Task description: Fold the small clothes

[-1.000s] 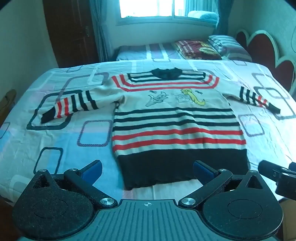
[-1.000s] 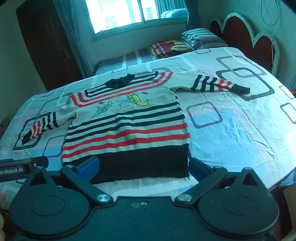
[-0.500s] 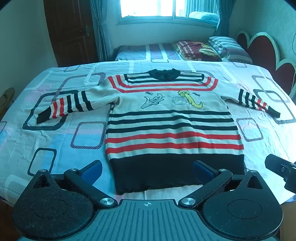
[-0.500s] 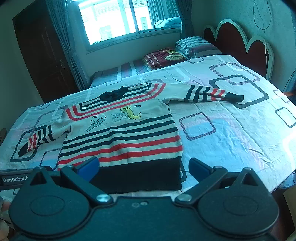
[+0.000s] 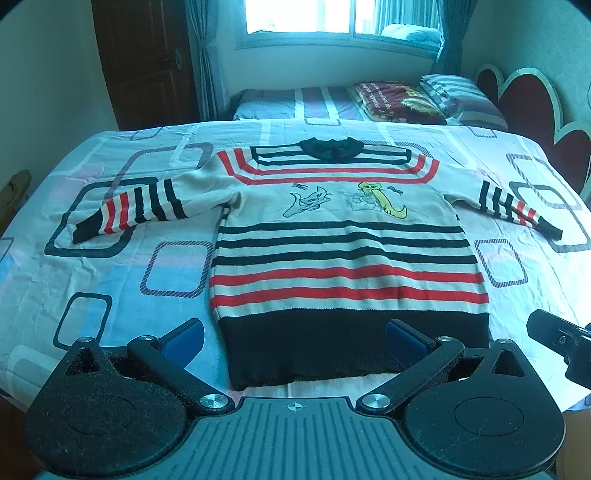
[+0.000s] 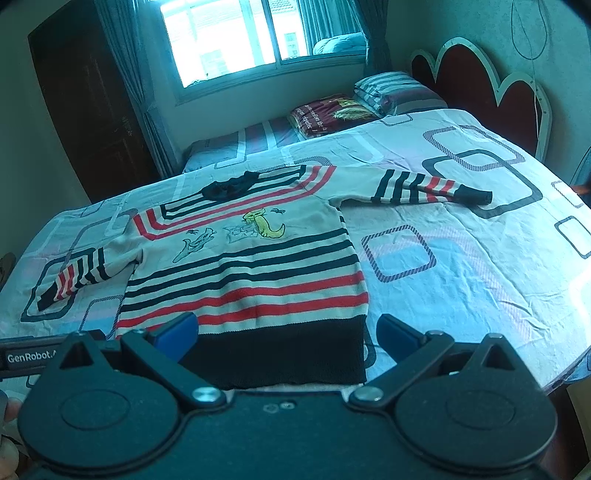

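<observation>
My left tongs (image 5: 293, 338) and right tongs (image 6: 286, 332) hang released over the near hem of the striped sweater (image 5: 340, 243), flat on the bed (image 5: 92, 273). Pinching one knit layer, or the sheet, would spoil the fold.

— How is the scene lit?
— Daylight is admitted through the window (image 5: 334, 16), which is blown out to white; a bluish cast is seen throughout.

— And the optics?
— Strong fisheye bending and dark vignetted corners are noted. The bedsheet (image 6: 461, 266) is rendered sharply, with glare at its right edge.
</observation>
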